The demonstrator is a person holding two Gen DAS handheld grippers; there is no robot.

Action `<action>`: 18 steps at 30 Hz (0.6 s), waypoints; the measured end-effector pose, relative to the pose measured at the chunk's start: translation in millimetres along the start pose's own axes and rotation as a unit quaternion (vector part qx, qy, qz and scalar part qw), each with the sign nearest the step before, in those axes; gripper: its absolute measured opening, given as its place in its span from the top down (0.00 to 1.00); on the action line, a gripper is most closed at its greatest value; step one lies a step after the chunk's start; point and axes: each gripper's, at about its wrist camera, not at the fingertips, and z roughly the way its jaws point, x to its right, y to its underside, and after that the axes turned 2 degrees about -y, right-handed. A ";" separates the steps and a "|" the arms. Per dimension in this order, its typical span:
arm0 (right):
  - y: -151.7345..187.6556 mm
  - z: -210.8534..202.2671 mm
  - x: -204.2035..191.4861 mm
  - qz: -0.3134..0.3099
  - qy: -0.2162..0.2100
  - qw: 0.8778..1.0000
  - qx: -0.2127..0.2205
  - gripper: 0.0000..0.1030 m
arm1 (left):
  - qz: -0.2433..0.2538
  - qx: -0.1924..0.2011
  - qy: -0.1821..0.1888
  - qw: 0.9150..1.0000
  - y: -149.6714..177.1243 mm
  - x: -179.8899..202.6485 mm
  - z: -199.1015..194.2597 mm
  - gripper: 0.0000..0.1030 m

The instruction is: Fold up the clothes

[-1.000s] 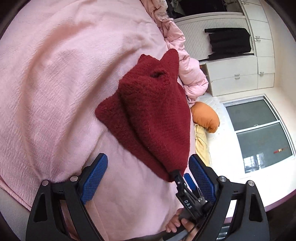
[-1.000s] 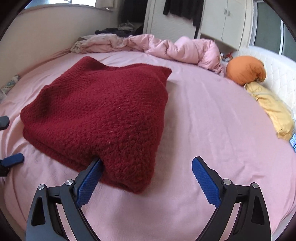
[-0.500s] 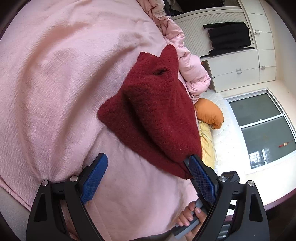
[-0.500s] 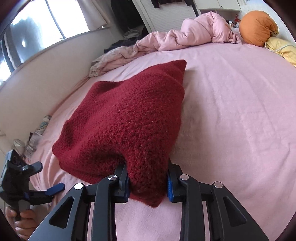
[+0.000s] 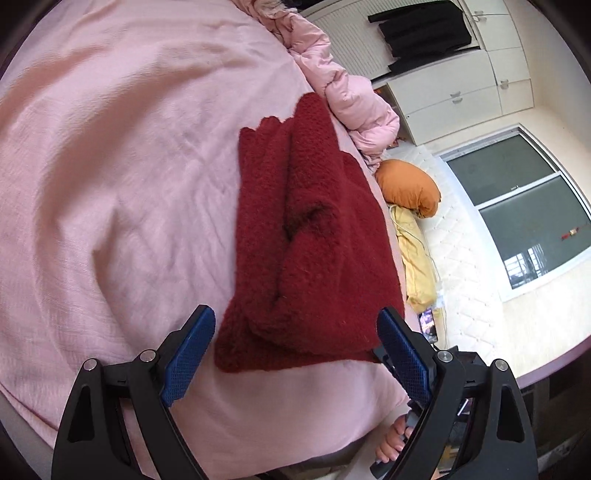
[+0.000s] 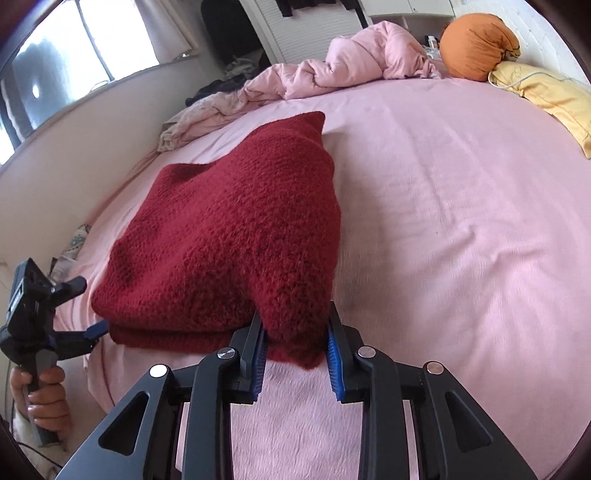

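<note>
My right gripper (image 6: 295,347) is clamped on the near corner of the red sweater (image 6: 229,236). The blue pads (image 6: 258,362) press the thick knit from both sides, though the jaws are easing slightly apart at this moment, and a small lump of the fabric hangs down between them. From that pinched corner the sweater runs away toward 11 o'clock in my right view, folded into a thick stack that lies on the pink bedsheet (image 6: 461,221).

My left gripper (image 5: 295,347) stands wide open with nothing between its pads. Its fingers sit either side of the sweater's (image 5: 306,240) near edge without touching it, the left pad (image 5: 188,354) over bare sheet and the right pad (image 5: 402,354) just beside the red corner. In the right view that gripper (image 6: 77,310) shows at 9 o'clock, beside the sweater's lower edge, held by my left hand (image 6: 44,398).

Farther off, at 1 o'clock in the right view, a rumpled pink duvet (image 6: 351,66) is bunched along the far side of the bed. Beyond it at 2 o'clock sit an orange pillow (image 6: 476,44) and a yellow pillow (image 6: 546,92), touching each other. In the left view a white wardrobe (image 5: 461,96) stands at 1 o'clock with a dark garment (image 5: 421,33) hanging on it, and a window (image 5: 532,210) is at 3 o'clock.
</note>
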 end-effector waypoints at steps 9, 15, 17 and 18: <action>14.7 -7.9 61.8 0.249 -0.175 0.952 -0.023 0.29 | -0.123 -0.043 0.124 0.984 30.8 -7.5 21.4 0.13; 33.0 29.1 91.3 0.438 -0.336 0.832 -0.055 0.28 | -0.260 -0.047 0.174 0.949 54.3 -14.7 60.4 0.13; 32.6 36.6 89.4 0.447 -0.320 0.833 -0.066 0.26 | -0.259 -0.037 0.129 0.957 56.7 -12.1 67.9 0.13; 30.0 39.9 87.1 0.450 -0.302 0.837 -0.073 0.25 | -0.259 -0.027 0.112 0.959 57.2 -9.0 68.7 0.13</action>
